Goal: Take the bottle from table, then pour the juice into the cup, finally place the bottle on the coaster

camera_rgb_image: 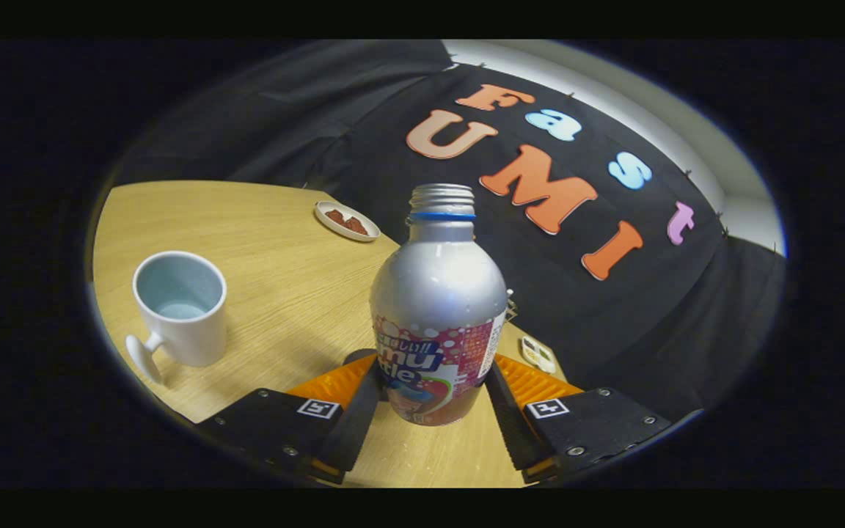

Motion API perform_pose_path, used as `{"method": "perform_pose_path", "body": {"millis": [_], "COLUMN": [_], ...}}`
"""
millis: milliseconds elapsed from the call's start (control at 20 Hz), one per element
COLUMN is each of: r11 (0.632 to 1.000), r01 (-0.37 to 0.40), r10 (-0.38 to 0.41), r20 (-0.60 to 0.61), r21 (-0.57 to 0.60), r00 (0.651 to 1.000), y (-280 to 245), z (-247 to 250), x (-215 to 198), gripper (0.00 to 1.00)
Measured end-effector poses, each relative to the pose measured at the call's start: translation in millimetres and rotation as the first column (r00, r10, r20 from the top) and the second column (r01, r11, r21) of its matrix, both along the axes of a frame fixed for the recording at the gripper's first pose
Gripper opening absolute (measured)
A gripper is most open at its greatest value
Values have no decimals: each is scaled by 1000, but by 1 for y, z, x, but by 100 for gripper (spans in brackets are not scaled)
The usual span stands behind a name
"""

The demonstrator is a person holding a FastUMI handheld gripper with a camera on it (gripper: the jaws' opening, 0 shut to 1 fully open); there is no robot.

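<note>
I had the bottle (437, 308) right between my gripper (433, 400)'s 2 fingers, both pads pressed against the labelled lower part, so the grip was closed on it. It stood upright, cap off, threaded neck open with a blue ring just under it; whether its base touched the wooden table (283, 271) I could not tell. Off to the left of the fingers sat the white cup (180, 306), upright, handle pointing toward me, well apart from the bottle. Beyond the bottle, near the table's far edge, lay a small plate (346, 221) with 2 brown pieces on it.
</note>
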State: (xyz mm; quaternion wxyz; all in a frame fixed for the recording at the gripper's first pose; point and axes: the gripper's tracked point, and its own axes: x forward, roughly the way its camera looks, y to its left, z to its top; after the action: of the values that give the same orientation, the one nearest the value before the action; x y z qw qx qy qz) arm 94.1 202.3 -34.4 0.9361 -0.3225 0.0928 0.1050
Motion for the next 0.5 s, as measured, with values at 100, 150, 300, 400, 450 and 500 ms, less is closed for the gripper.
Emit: {"method": "perform_pose_path", "body": {"millis": [100, 150, 300, 400, 450, 500], "r11": [994, 986, 945, 912, 892, 873], "r01": [15, 22, 59, 80, 88, 94], "r10": [-13, -16, -30, -26, -20, -15], "r20": [-24, -36, -96, -138, -156, -168], "r21": [109, 165, 321, 403, 444, 478], "r00": [1000, 999, 995, 990, 988, 986], "y": [1, 1, 2, 3, 4, 4], "z": [0, 0, -11, -21, -25, -29], "x": [7, 12, 24, 31, 37, 43], "gripper": [78, 77, 77, 77, 77, 77]}}
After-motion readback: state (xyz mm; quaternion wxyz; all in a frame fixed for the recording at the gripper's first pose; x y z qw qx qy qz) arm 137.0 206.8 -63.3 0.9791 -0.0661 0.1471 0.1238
